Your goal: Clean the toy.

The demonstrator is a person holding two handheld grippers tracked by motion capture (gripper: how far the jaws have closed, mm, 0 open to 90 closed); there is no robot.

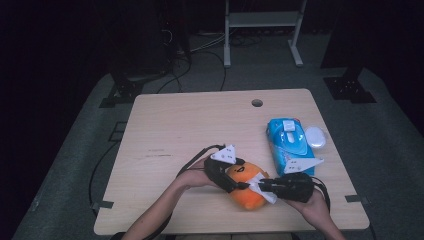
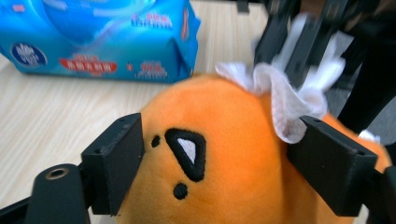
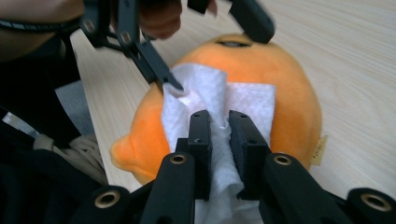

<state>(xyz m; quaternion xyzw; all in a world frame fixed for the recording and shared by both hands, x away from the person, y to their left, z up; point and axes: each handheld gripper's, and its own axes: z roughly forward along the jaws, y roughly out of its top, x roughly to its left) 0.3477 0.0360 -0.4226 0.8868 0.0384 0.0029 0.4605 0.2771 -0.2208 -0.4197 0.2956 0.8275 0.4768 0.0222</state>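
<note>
An orange plush toy (image 1: 246, 196) (image 2: 224, 140) (image 3: 292, 102) with a stitched face lies near the table's front edge. My left gripper (image 1: 242, 174) (image 2: 215, 154) straddles it from the left, and its pads (image 2: 119, 158) touch the plush on both sides. From the right, my right gripper (image 1: 262, 184) (image 3: 219, 126) is shut on a white wipe (image 1: 270, 197) (image 2: 285, 102) (image 3: 247, 100). That wipe is spread over the top of the toy. One left jaw tip rests on the wipe's edge in the right gripper view.
A blue pack of wet wipes (image 1: 287, 145) (image 2: 102, 37) lies behind the toy on the wooden table (image 1: 175, 130), with a small white oval object (image 1: 315, 136) beside it. A cable hole (image 1: 257, 103) sits near the table's far edge. A forearm reaches in from the front on either side.
</note>
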